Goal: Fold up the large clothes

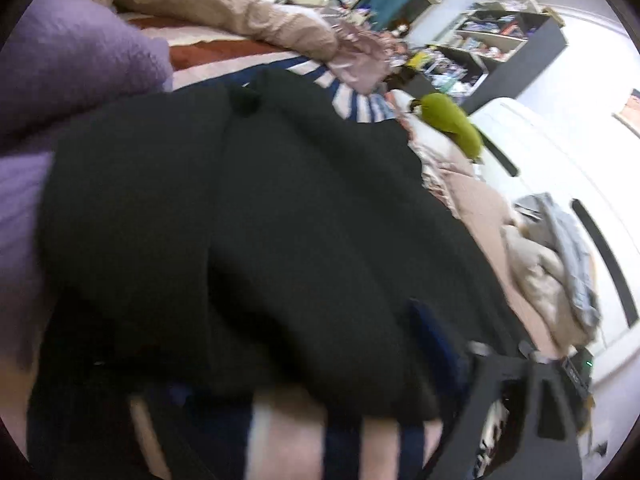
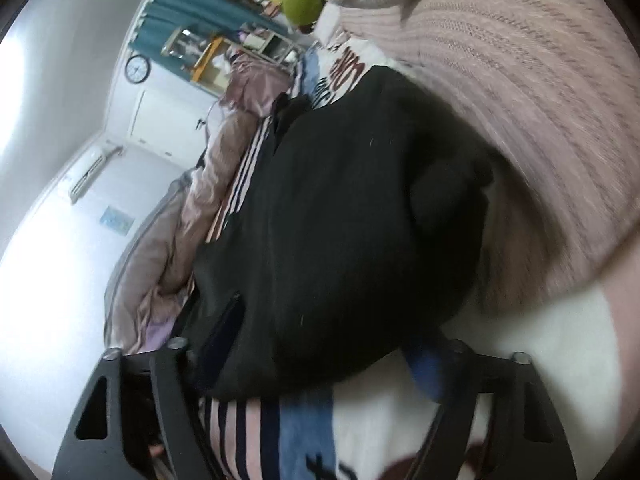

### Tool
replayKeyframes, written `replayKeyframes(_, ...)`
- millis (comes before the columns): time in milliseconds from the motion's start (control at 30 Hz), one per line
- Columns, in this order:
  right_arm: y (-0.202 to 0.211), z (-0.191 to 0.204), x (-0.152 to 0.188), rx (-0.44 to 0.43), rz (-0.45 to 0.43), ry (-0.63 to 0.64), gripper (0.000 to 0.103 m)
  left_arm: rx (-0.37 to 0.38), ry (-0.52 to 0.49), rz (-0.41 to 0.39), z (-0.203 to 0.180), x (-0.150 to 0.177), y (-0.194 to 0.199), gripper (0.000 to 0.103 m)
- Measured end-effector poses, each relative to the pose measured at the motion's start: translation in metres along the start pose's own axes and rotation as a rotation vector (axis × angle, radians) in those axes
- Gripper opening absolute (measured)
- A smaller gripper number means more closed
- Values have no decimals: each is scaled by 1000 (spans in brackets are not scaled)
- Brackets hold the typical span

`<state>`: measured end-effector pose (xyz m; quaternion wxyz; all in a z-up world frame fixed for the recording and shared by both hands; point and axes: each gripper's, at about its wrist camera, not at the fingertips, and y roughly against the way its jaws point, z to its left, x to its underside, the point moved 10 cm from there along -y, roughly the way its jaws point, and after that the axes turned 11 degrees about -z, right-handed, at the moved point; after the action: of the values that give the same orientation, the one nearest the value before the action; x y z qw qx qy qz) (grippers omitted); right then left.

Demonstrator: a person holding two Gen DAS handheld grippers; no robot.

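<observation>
My right gripper (image 2: 320, 364), black two-finger type w/ blue pads, has its jaws set either side of the near edge of the large black fabric garment (image 2: 344, 216), but blur prevents confirming pad contact, so grip state: cannot tell. My left gripper (image 1: 304, 396) is mostly hidden under the same garment (image 1: 248, 216), only one finger (image 1: 520, 392) visible at lower right, so its state also cannot be told. Garment lies bunched on the pink/navy striped bedsheet (image 2: 256, 432), w/ a lilac quilted blanket (image 1: 72, 64) beside it and an olive-green cushion (image 1: 452, 120) farther back.
</observation>
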<state>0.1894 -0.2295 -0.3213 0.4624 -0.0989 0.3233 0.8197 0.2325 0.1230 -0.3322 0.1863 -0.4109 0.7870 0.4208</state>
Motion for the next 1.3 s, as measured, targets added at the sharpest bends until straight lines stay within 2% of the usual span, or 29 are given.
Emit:
replayKeyframes(33, -4, -3, -3, 20, -9, -3, 35, -12, 8, -5, 3, -1, -3, 57)
replayKeyframes(67, -2, -5, -6, 21, -16, -8, 28, -6, 22, -13, 4, -4, -3, 50)
replayKeyframes(100, -1, -5, -7, 15, -26, -8, 19, 17, 37, -11, 3, -5, -2, 29)
replayKeyframes(133, 2, -3, -9, 6, -38, 3, 12, 46, 43, -5, 0, -4, 1, 15)
replayKeyframes(233, 12, 12, -9, 0, -71, 80, 7, 58, -19, -10, -15, -1, 13, 10)
replayKeyframes(367, 41, 24, -11, -27, -95, 105, 6, 119, -26, -7, -30, 10, 49, 10)
replayKeyframes(467, 76, 24, -2, -59, -55, 101, 6, 142, -65, 19, -37, 27, 82, 10)
replayKeyframes(567, 109, 20, 18, -55, -14, 130, 5, 153, -104, 41, -42, 44, 113, 10)
replayKeyframes(667, 130, 12, 30, -39, -1, 129, 6, 142, -132, 77, -38, 59, 126, 21)
replayKeyframes(733, 130, 2, 36, 4, 9, 153, 9, 97, -168, 86, -29, 65, 126, 36)
replayKeyframes(767, 127, -2, 39, 20, 17, 165, 10, 77, -178, 104, -24, 68, 126, 40)
replayKeyframes(900, 124, -20, 49, 103, 103, 226, 33, 82, -202, 129, -16, 63, 144, 62)
replayKeyframes(967, 139, -27, 44, 115, 112, 267, 38, 68, -228, 121, -11, 54, 162, 72)
replayKeyframes(1033, 163, -34, 31, 150, 100, 310, 51, 45, -264, 81, -5, 36, 181, 84)
replayKeyframes(1100, 184, -36, 6, 213, 56, 395, 63, 46, -307, 51, -6, 15, 193, 85)
replayKeyframes(1167, 191, -31, -16, 231, 24, 473, 66, 53, -347, 28, -12, -5, 191, 85)
replayKeyframes(1267, 170, -17, -41, 177, 40, 523, 70, 86, -414, 26, -33, -29, 164, 86)
replayKeyframes(1300, 151, -10, -52, 156, 50, 546, 70, 83, -431, 39, -42, -37, 147, 86)
